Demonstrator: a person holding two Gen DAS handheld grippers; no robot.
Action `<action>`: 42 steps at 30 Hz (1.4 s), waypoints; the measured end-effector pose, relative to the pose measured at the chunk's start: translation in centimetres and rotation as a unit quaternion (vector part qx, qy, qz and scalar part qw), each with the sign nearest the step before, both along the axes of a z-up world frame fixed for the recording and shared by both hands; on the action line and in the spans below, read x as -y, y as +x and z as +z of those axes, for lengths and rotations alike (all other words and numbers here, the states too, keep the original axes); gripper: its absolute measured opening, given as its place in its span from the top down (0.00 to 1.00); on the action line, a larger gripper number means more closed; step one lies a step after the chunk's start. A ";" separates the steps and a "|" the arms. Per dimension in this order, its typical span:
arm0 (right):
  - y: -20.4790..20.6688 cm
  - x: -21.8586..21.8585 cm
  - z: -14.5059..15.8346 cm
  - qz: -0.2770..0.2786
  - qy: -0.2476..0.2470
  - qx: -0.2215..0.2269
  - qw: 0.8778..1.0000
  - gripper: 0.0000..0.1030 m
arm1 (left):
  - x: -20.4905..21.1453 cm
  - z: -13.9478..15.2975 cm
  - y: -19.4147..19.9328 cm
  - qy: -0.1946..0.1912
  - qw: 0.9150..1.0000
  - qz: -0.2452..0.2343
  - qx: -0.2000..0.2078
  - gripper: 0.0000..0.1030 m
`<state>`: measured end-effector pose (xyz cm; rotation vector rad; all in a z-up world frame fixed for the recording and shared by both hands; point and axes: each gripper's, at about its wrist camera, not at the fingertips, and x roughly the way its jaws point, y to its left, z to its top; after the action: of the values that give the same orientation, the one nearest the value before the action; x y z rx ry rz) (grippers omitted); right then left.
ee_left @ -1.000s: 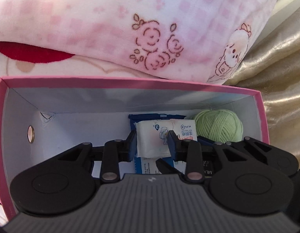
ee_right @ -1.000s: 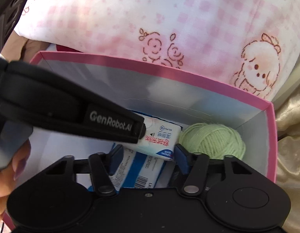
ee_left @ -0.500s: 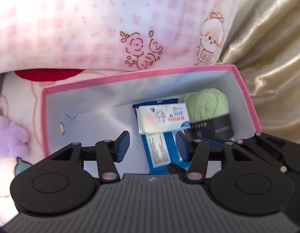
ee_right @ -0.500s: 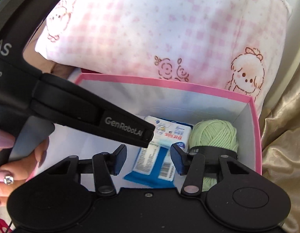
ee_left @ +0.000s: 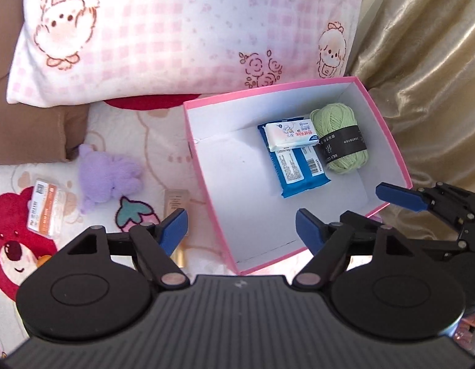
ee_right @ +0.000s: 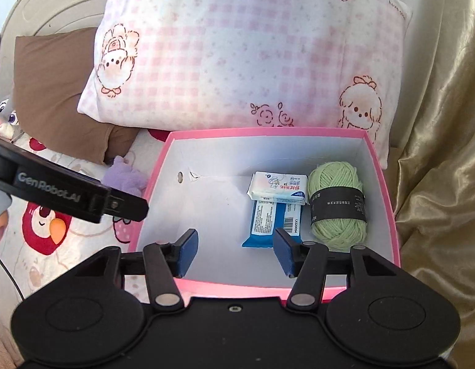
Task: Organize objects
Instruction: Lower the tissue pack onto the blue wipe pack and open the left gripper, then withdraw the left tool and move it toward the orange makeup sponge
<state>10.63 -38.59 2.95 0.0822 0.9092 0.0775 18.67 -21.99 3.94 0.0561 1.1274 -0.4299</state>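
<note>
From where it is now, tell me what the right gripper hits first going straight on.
Probably the white floor of the pink box. The right gripper is empty, jaws opening, aimed down into the box's bare part left of the blue pack. Depth is unclear.

The small white packet covers the top of the blue pack; both labels are too small to read. The gold box is half hidden behind the left hand-held gripper.

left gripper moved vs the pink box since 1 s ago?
Yes. The left gripper has backed up and out of the pink box; the white tissue pack stays inside. Its jaws are opening, nothing between them.
</note>
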 end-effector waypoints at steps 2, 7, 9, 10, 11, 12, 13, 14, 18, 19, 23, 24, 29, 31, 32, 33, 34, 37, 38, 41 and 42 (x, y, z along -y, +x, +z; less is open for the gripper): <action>-0.6 -0.7 0.8 0.003 -0.004 0.002 1.000 0.40 | -1.1 1.1 -1.1 0.013 1.000 0.004 0.021 0.20; -2.2 -2.8 3.0 0.008 -0.027 0.012 1.000 0.37 | -3.9 3.5 -3.6 0.020 0.999 -0.001 0.043 0.16; -2.7 -3.5 3.5 0.011 -0.032 0.012 0.999 0.36 | -5.1 4.3 -4.6 0.015 0.999 0.000 0.049 0.15; -3.0 -3.9 3.7 0.013 -0.034 0.010 0.999 0.35 | -5.6 4.7 -5.0 0.015 0.999 -0.001 0.052 0.15; -3.2 -4.3 3.9 0.016 -0.038 0.009 0.999 0.33 | -6.0 4.9 -5.4 0.014 0.998 -0.002 0.054 0.15; -3.5 -4.8 4.1 0.019 -0.042 0.008 0.999 0.31 | -6.5 5.2 -5.9 0.014 0.998 -0.005 0.055 0.14; -3.7 -5.2 4.2 0.022 -0.044 0.009 0.999 0.29 | -6.9 5.5 -6.2 0.013 0.998 -0.009 0.056 0.14; -4.2 -5.8 4.5 0.031 -0.047 0.016 0.998 0.29 | -7.2 5.6 -6.5 0.015 0.998 -0.015 0.057 0.13; -5.6 -7.7 5.5 0.059 -0.045 0.033 0.997 0.24 | -8.9 5.8 -7.7 0.046 0.997 -0.022 0.059 0.13; -5.8 -8.2 5.7 0.064 -0.046 0.034 0.996 0.23 | -9.4 5.8 -8.0 0.051 0.997 -0.020 0.059 0.13; -6.4 -9.9 5.9 0.081 -0.044 0.028 0.995 0.16 | -11.3 6.2 -8.8 0.058 0.996 -0.012 0.063 0.13; -6.5 -10.2 5.9 0.083 -0.039 0.028 0.995 0.14 | -11.8 6.3 -9.0 0.057 0.996 -0.010 0.061 0.13; -7.3 -11.8 5.9 0.113 -0.005 0.025 0.993 0.13 | -13.6 6.5 -9.7 0.035 0.998 -0.006 0.044 0.13; -7.6 -12.7 5.8 0.125 -0.005 0.027 0.992 0.12 | -14.1 6.4 -10.0 0.033 0.999 -0.007 0.039 0.13; -7.6 -13.1 5.7 0.130 -0.006 0.026 0.991 0.12 | -14.2 6.4 -10.2 0.035 0.999 -0.007 0.039 0.13; -7.7 -13.4 5.6 0.135 -0.006 0.025 0.990 0.12 | -14.5 6.3 -10.4 0.038 0.998 -0.008 0.043 0.13; -7.8 -13.9 5.4 0.143 -0.006 0.024 0.989 0.12 | -14.6 6.2 -10.6 0.040 0.998 -0.010 0.046 0.13; -7.7 -15.1 4.9 0.163 -0.003 0.025 0.986 0.11 | -15.2 5.9 -10.9 0.041 0.998 -0.015 0.049 0.13; -7.6 -15.5 4.7 0.170 -0.001 0.026 0.985 0.11 | -15.6 5.7 -10.9 0.036 0.998 -0.014 0.047 0.12; -7.2 -16.6 3.7 0.186 0.002 0.031 0.982 0.11 | -16.9 4.7 -10.4 0.014 0.999 0.001 0.033 0.12; -7.0 -17.0 3.4 0.191 0.003 0.033 0.981 0.11 | -17.3 4.3 -10.2 0.009 1.000 0.003 0.030 0.12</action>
<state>3.59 -21.63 6.33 -0.0899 0.8483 0.4378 8.45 -4.68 8.27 0.0800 1.0721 -0.4097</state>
